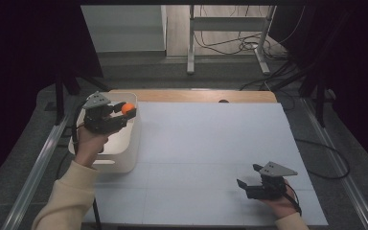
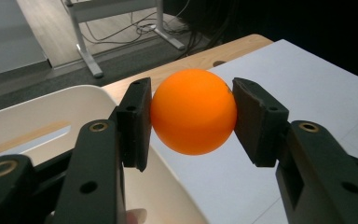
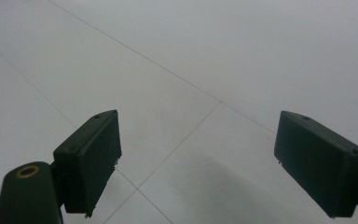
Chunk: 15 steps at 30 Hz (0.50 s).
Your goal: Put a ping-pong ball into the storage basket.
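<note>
Gripping an orange ball [image 2: 193,111] above the white bin [image 1: 124,153], my left gripper [image 1: 127,113] seems ready to release it inside, while my right gripper [image 1: 250,175] rests spread apart on the table [image 1: 206,143].

Cream sleeve [image 1: 64,199], black jaws

Most of the white tabletop [image 1: 211,153] lay bare, so a gripper could sweep freely across its middle and along the far and right edges. The one real obstacle was the white bin [image 1: 124,153] standing at the left edge, toward the far corner, its walls rising above the surface. The left gripper [image 1: 127,111] hung over that bin with an orange ball [image 1: 127,108] clamped, while the right gripper [image 1: 250,178], jaws spread, rested near the near right corner.
</note>
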### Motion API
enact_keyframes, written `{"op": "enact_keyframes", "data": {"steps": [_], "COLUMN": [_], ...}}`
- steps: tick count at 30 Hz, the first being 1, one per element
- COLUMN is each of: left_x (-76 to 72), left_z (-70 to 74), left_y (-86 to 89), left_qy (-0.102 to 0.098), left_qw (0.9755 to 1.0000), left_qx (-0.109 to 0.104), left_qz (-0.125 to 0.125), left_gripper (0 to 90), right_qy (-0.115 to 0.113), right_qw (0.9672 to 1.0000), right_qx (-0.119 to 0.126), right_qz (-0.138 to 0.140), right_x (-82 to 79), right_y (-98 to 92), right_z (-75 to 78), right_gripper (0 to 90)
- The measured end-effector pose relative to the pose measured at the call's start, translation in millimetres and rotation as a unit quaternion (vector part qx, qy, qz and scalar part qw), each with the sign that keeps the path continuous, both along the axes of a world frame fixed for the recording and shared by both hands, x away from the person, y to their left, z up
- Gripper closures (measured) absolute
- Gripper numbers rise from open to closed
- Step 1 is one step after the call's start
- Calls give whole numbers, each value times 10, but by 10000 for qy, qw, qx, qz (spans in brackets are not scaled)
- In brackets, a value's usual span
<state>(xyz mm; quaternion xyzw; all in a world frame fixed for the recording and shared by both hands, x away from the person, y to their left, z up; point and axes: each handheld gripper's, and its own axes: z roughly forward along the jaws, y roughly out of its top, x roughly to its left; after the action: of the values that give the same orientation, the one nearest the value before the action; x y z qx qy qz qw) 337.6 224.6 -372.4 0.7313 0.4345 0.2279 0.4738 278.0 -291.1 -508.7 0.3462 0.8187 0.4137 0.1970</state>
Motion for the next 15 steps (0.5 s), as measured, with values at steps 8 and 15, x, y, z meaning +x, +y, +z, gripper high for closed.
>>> {"op": "enact_keyframes", "data": {"steps": [8,15], "left_x": [32,57], "left_z": [-21,-36], "left_y": [128,226], "left_qy": [57,120], "left_qw": [9998,9993], "left_qx": [-6,35], "left_qz": [194,354], "left_gripper": [501,501], "right_qy": [12,15], "right_qw": [10000,10000], "right_qx": [19,19], "right_qz": [1,-7], "right_x": [4,6], "right_y": [3,3], "right_z": [-3,-3], "right_gripper": [154,154]}}
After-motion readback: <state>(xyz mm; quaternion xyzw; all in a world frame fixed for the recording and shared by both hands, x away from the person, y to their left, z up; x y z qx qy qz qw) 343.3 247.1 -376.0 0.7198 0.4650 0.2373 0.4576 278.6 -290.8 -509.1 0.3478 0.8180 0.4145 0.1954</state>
